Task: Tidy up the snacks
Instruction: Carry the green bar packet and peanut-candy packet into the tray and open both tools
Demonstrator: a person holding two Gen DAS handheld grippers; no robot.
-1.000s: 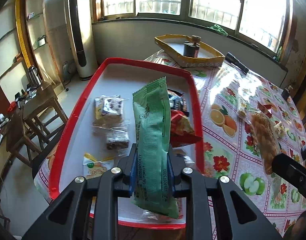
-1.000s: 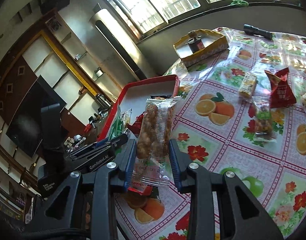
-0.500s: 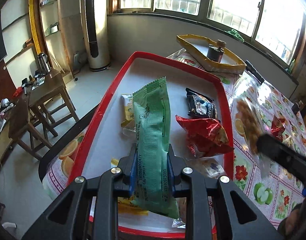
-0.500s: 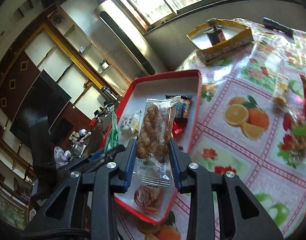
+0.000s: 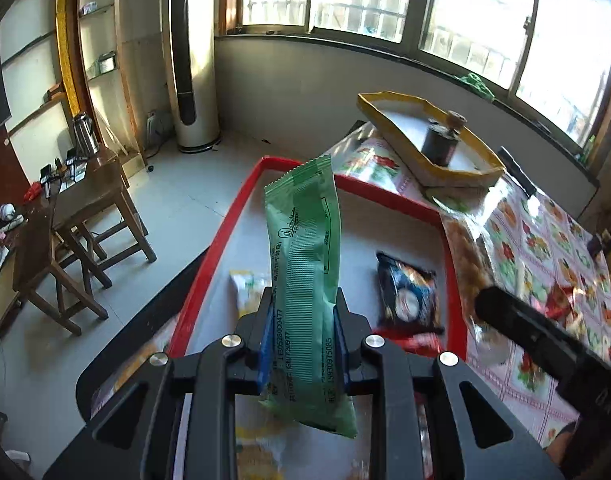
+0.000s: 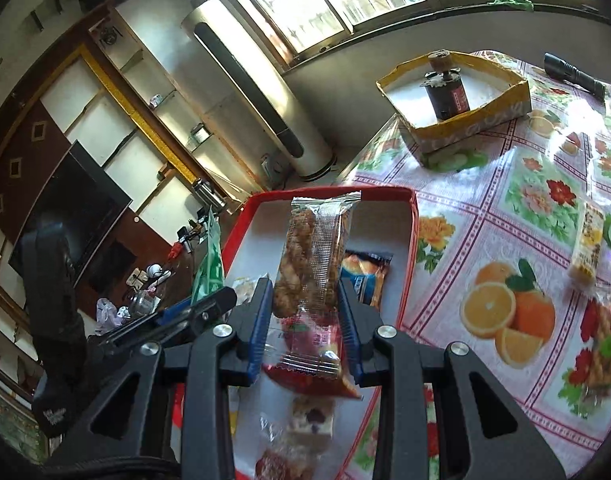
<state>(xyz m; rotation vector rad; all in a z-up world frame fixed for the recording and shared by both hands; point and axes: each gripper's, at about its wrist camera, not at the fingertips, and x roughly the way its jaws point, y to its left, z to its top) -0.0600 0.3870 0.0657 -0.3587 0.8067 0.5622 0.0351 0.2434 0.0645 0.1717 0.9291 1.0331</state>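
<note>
Both grippers have travelled on toward the far end of the red tray (image 5: 225,232) since a second ago: the tray's far rim, then well ahead of the fingers, now lies just beyond the tips of both held packets, and the wall and window fill more of each view. The fruit-print tablecloth (image 6: 505,216) has slid off to the right of the right gripper (image 6: 305,316). The yellow cardboard box (image 6: 485,120) with its dark jar stands ahead and right of those fingers. The left gripper (image 5: 303,320) is clamped on the green packet (image 5: 305,248), which stands upright over the tray. The right gripper's fingers pinch the clear twist-snack packet (image 6: 313,248), also upright over the tray. A dark snack pack (image 5: 409,292) lies on the tray right of the left fingers, a yellow packet (image 5: 247,288) left of them
</note>
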